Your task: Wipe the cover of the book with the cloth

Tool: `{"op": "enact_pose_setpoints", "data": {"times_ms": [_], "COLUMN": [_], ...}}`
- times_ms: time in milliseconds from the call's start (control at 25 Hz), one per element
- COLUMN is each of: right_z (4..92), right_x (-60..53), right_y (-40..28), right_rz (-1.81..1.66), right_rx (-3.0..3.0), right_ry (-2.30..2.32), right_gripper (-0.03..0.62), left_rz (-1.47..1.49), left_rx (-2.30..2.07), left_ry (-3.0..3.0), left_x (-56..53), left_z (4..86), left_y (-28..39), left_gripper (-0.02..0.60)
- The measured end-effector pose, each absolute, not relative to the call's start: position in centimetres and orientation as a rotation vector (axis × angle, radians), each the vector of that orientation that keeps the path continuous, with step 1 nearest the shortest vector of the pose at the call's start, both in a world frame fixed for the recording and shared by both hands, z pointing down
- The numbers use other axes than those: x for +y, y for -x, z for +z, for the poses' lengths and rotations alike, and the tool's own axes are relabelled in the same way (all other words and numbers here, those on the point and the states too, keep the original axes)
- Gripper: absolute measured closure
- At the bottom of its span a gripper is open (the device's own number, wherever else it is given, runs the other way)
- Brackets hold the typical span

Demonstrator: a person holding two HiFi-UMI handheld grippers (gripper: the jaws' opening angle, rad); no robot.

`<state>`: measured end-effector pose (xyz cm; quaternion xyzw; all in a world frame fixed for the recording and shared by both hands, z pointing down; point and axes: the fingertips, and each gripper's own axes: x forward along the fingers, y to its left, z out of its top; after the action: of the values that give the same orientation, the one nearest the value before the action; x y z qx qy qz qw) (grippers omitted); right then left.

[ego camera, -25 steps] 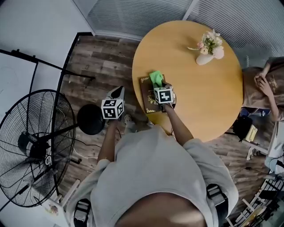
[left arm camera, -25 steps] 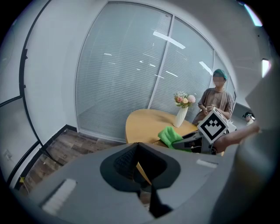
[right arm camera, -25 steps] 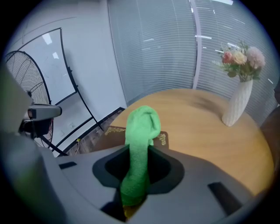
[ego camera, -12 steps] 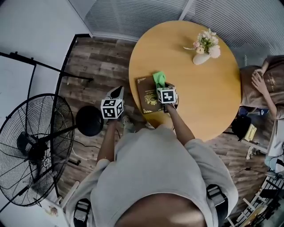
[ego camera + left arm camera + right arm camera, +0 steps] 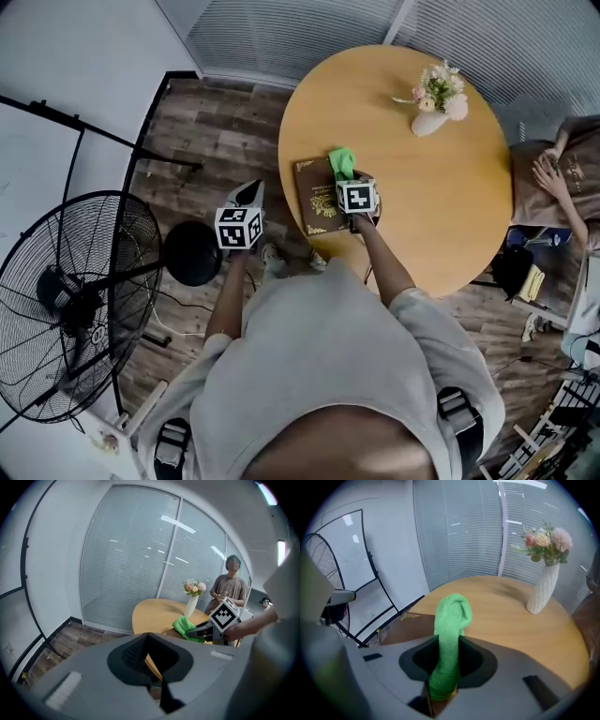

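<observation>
– Rightward, compared with a second ago: the right gripper (image 5: 348, 176) has carried the cloth (image 5: 341, 161) across the book (image 5: 315, 199), so more bare cover now shows left of the green.

– And the claw on it?

– Pinched tight on the cloth. In the right gripper view the cloth (image 5: 451, 616) fills the recess between the jaws, runs out past the tips and ends in a folded lump at the middle of the frame.

– Where is that lump relative to the book?

– In the head view it sits over the book's upper right corner, just above the marker cube. Whether it presses on the cover I can't tell. In the right gripper view the brown cover lies lower left of the cloth.

– The book itself?

– Flat on the round table (image 5: 441, 206), near its left edge, about centre frame.

– Other hand?

– The left gripper (image 5: 249, 193) hangs off the table, left of centre over the wood floor (image 5: 225, 141), apart from the book. Its own view shows the jaws pressed together with nothing between them.

– Anything else?

– A white vase (image 5: 433, 122) of flowers at upper right on the table, a fan (image 5: 75, 300) at lower left, and a seated person (image 5: 562, 173) at the right edge.
</observation>
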<state>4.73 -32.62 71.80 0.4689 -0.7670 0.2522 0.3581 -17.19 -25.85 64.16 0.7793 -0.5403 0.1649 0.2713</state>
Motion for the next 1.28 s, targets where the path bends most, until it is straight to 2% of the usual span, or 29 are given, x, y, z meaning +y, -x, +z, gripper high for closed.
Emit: {"op": "enact_pose_setpoints", "data": {"times_ms": [720, 1280], "right_z": [66.7, 67.5], "right_x": [-29.2, -27.0], "right_y": [-1.3, 4.5], "right_rz": [0.544, 0.567], "right_rx": [-2.123, -2.172], "right_ry": [-1.184, -1.066], "right_gripper": [0.493, 0.493], "left_rz": [0.421, 0.41], "left_rx": [-1.461, -1.505], "left_ry": [-2.114, -2.08], "left_x": [-23.6, -22.5], "left_z": [63.6, 63.5], "left_y": [18.0, 20.0], "left_gripper": [0.575, 0.574]}}
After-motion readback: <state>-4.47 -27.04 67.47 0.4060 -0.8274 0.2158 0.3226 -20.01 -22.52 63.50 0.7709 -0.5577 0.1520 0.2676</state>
